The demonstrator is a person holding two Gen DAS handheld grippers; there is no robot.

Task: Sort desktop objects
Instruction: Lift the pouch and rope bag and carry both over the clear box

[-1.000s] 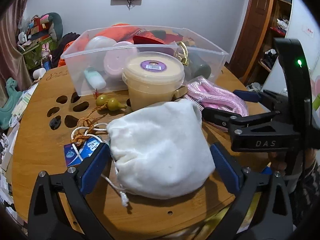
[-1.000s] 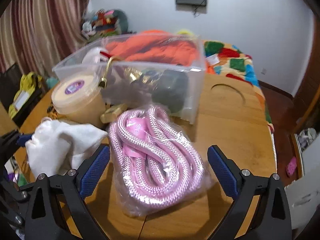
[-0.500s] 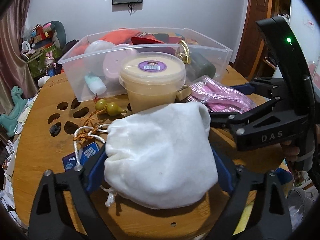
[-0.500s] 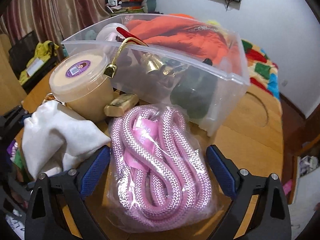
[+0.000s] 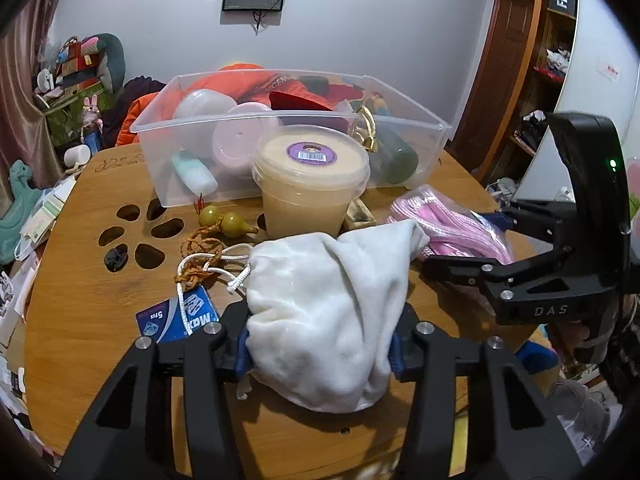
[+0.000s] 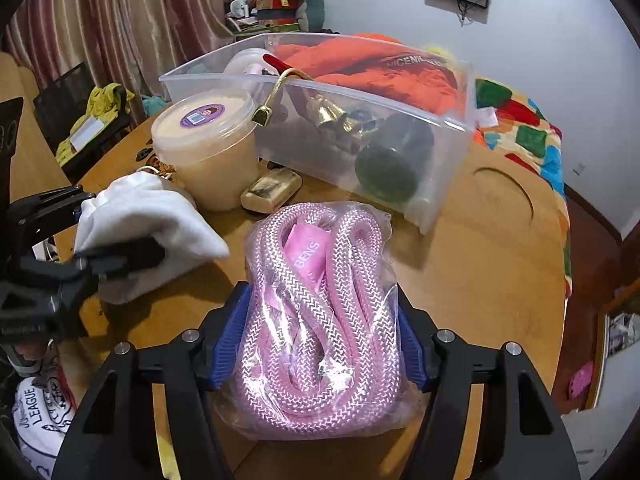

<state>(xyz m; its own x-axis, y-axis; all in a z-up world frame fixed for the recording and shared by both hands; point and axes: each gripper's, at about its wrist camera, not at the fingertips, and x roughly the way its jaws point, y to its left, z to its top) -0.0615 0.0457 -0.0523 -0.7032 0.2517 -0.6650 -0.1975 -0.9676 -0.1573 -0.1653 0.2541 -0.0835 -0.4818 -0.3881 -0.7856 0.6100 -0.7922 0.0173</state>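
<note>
Where both grips bit mid-body: left gripper (image 5: pixel 320 346) pinched soft, light pouch (image 5: pixel 324 304); right gripper (image 6: pixel 318 340) squeezed slippery bagged rope (image 6: pixel 320 320).

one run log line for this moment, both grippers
left hand-held gripper: shut on white cloth drawstring pouch | right hand-held gripper: shut on bagged pink braided rope | both on round wooden table

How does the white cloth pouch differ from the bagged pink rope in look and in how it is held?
The white cloth pouch is plain, soft fabric with a drawstring; the pink rope is braided, coiled and sealed in clear plastic. The pouch sits in the left hand-held gripper, the rope in the right hand-held gripper. Both are pinched between blue pads, on the wooden table.
</note>
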